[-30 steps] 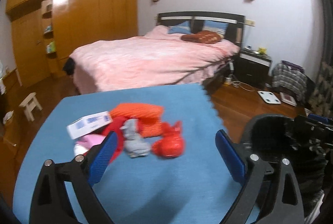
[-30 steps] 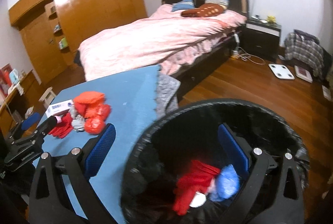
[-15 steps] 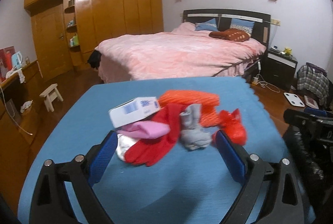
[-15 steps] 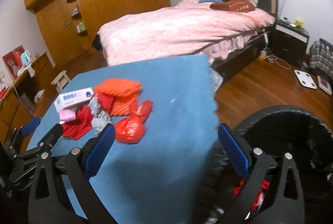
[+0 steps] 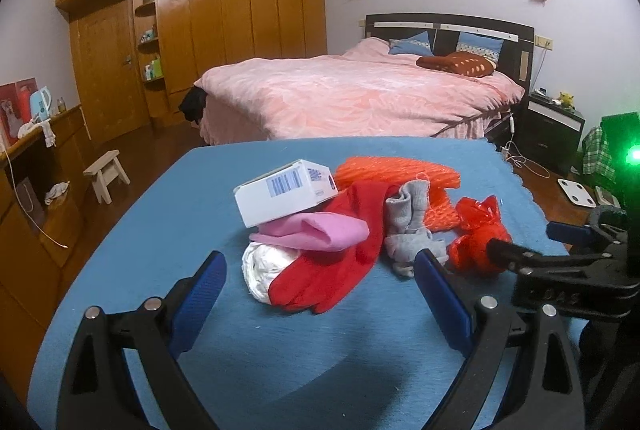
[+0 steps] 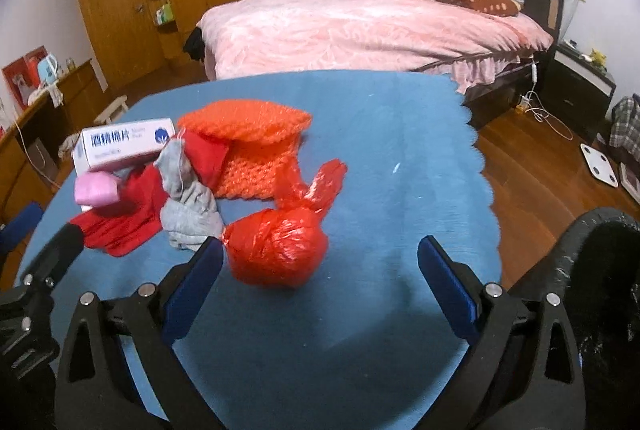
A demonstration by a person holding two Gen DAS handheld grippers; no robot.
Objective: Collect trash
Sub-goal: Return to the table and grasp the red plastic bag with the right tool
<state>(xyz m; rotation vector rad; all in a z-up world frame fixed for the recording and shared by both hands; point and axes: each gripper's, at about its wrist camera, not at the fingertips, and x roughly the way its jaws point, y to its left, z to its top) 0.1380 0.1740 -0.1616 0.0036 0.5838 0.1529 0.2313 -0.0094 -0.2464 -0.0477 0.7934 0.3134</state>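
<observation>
Your right gripper (image 6: 320,270) has its jaws wide apart, after closing a little just now, and nothing is pressed between them. The red bag (image 6: 278,250) lies on the blue cloth (image 6: 400,158) just ahead, nearer the left finger. Your left gripper (image 5: 320,294) is also wide open over the pile: the red cloth (image 5: 332,270), grey sock (image 5: 408,226), white box (image 5: 286,190). The black bin (image 6: 600,270) stands at the table's right edge.
</observation>
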